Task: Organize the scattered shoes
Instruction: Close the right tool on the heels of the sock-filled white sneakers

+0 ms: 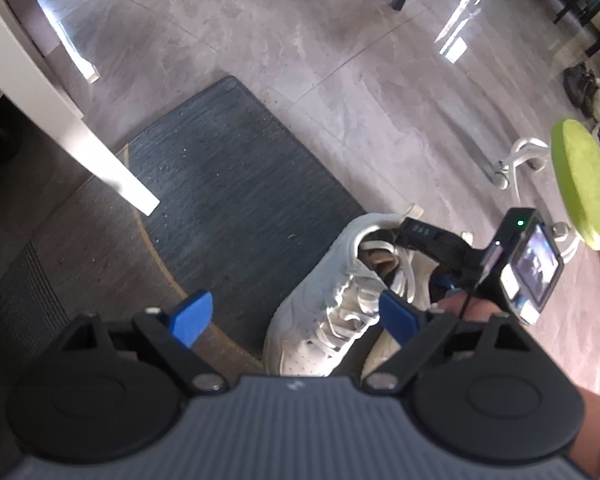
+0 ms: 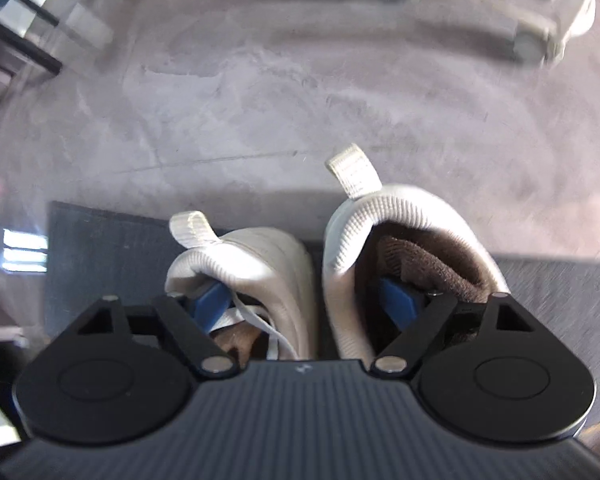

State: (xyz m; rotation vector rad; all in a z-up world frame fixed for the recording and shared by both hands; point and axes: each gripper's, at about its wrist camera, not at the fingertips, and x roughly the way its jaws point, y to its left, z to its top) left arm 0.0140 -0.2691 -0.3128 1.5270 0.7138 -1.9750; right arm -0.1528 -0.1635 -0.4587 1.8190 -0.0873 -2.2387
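Straddling the inner walls of two white sneakers, the right tool [image 2: 312, 304] points steeply down with its jaws spread wide: one blue fingertip [image 2: 214, 304] sits inside the collar of the left-hand sneaker [image 2: 260, 256], the other inside the collar of the right-hand sneaker [image 2: 400, 216], so both adjacent inner walls lie between the pads. Whether the pads press on those walls cannot be told from this view. Both sneakers stand upright, side by side and nearly touching, heels and pull tabs pointing away from the camera, brown lining visible inside each. They rest at the edge of a dark grey ribbed doormat [image 2: 100, 240] on a grey tiled floor [image 2: 280, 100]. In the left wrist view, the left tool [image 1: 296, 316] hangs over the doormat with jaws wide apart and nothing between them; one blue pad overlaps the laces of a sneaker in the picture, contact uncertain. Right tool's body and its small screen show beside that sneaker. A lime green stool [image 1: 584, 184] on a white wheeled base stands nearby.
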